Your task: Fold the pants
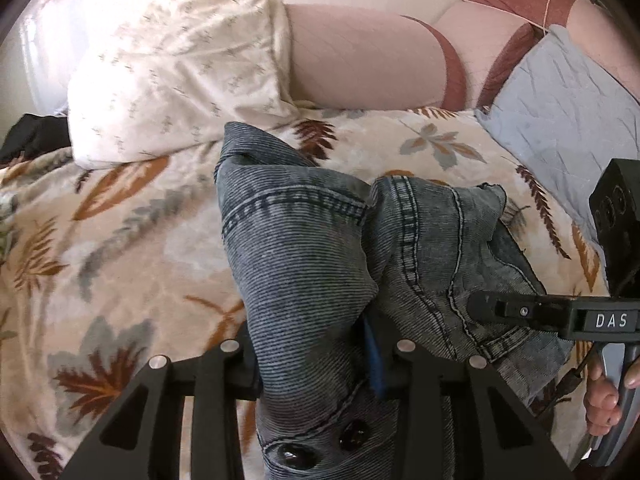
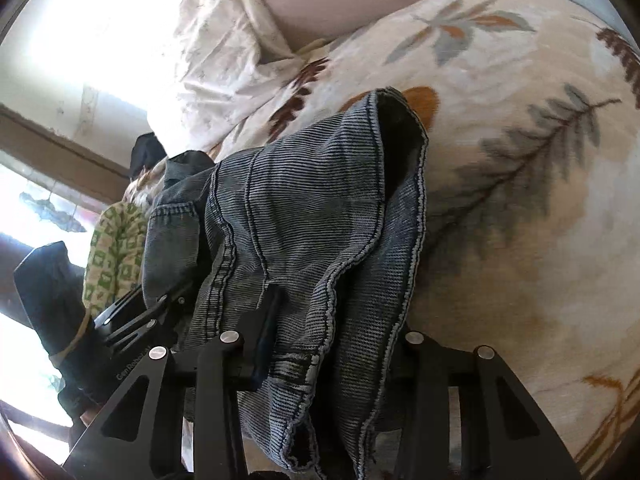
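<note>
Pants (image 1: 304, 248) of heavy, limp denim hang bunched above a leaf-print blanket (image 1: 120, 240). Left gripper (image 1: 320, 364) and right gripper (image 2: 324, 360) are each clamped on cloth. Seamed edges likely offer the surest hold.

The pants (image 1: 312, 248) cover the tips of the left gripper (image 1: 320, 364), and their near end runs off the bottom edge. In the right wrist view, denim hides the right gripper (image 2: 320, 364) fingers too. A dark cloth (image 1: 32, 136) at the far left is cut off.
</note>
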`<state>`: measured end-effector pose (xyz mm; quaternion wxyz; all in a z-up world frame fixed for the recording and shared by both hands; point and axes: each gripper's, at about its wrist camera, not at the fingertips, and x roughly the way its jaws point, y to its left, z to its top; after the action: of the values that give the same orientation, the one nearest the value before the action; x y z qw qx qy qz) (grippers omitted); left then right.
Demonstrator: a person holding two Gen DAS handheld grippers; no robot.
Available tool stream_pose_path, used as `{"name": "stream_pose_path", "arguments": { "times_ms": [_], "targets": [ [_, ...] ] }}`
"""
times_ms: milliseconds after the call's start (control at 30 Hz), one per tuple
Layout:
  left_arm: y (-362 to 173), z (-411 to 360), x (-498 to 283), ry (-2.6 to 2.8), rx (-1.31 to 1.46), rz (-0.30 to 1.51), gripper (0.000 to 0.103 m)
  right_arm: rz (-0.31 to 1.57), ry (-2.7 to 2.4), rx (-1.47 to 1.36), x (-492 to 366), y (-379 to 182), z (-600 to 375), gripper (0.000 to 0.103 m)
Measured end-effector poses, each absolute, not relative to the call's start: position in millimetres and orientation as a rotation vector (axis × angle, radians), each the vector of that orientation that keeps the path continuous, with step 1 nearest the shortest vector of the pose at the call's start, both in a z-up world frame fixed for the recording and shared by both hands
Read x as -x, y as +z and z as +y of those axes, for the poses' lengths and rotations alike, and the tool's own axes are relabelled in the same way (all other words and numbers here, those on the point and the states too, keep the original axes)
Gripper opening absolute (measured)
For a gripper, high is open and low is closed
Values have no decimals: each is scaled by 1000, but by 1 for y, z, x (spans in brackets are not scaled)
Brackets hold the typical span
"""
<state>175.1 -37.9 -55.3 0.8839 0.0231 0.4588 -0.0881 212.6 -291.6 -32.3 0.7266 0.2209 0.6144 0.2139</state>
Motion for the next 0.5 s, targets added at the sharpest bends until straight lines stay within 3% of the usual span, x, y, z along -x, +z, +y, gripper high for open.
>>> {"name": "stream_pose_path", "arguments": {
  "times_ms": [500],
  "targets": [
    [-16, 21, -150, -62, -76, 838, 39, 1248, 599, -416, -213, 0, -213, 38]
  ]
}}
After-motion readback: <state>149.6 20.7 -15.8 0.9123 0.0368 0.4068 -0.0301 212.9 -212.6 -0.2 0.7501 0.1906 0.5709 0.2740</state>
